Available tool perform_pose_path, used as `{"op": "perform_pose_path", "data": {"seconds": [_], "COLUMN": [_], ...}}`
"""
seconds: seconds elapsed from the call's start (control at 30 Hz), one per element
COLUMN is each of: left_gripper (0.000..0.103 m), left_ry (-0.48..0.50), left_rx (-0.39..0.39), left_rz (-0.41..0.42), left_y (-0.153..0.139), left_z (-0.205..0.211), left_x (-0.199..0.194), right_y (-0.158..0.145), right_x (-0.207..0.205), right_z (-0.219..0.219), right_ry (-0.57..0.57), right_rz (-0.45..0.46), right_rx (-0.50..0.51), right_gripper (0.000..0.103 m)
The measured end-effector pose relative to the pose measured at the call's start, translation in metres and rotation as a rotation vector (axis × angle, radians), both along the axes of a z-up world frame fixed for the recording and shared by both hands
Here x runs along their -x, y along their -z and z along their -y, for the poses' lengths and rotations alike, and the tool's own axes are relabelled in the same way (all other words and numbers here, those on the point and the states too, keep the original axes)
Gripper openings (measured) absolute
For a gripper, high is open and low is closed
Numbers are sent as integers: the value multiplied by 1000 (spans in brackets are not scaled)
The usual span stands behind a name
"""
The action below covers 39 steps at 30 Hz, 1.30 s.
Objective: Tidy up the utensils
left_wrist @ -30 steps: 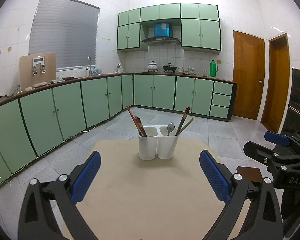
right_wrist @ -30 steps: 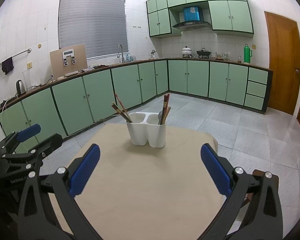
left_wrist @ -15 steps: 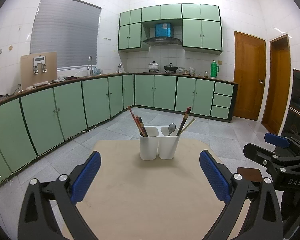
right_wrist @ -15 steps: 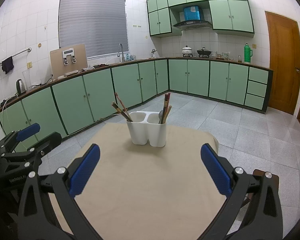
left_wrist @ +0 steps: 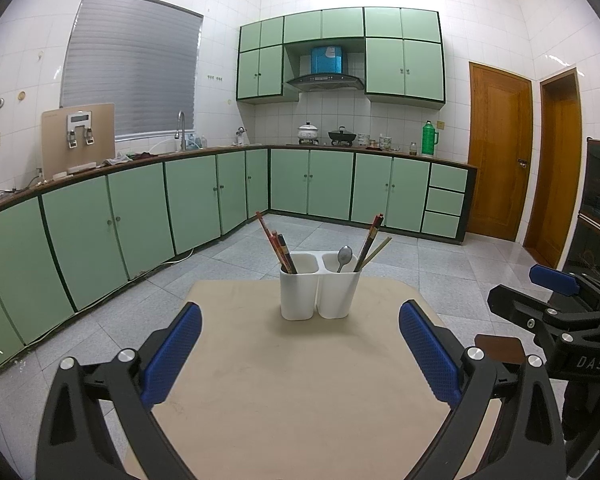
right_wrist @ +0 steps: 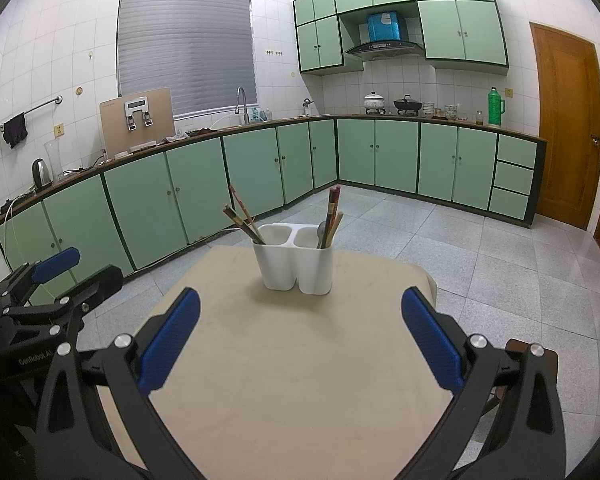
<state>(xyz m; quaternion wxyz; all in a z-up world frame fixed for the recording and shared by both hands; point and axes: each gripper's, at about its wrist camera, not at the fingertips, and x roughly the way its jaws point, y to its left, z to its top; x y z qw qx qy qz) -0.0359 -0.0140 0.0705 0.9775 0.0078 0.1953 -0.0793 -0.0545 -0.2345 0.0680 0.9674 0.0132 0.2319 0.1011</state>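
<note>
- On the beige table (left_wrist: pixel 300 400), my left gripper (left_wrist: pixel 300 344) and right gripper (right_wrist: pixel 300 334) gaped wide, holding nothing.
- Reaching carelessly risked toppling the white two-compartment holder (left_wrist: pixel 319 294), whose chopsticks (left_wrist: pixel 278 246) and spoon (left_wrist: pixel 344 257) leaned outward.

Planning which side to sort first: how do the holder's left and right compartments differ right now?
The left compartment holds only chopsticks, leaning left; the right compartment holds a spoon plus chopsticks leaning right. Both are white and part of the same holder, upright on the table.
</note>
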Motion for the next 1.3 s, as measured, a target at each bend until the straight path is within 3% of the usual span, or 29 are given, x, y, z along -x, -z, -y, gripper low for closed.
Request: {"op": "perform_pose_path", "data": {"seconds": [1.3], "left_gripper": [97], "left_ry": [1], "left_rx": [4], "left_rz": [-8], "left_y": [5], "left_z": [4], "left_x": [0], "right_y": [2], "right_x": [1], "right_z": [-1], "right_ry": [2], "right_rz": [-5], "right_rx": [2], "right_gripper": [98]}}
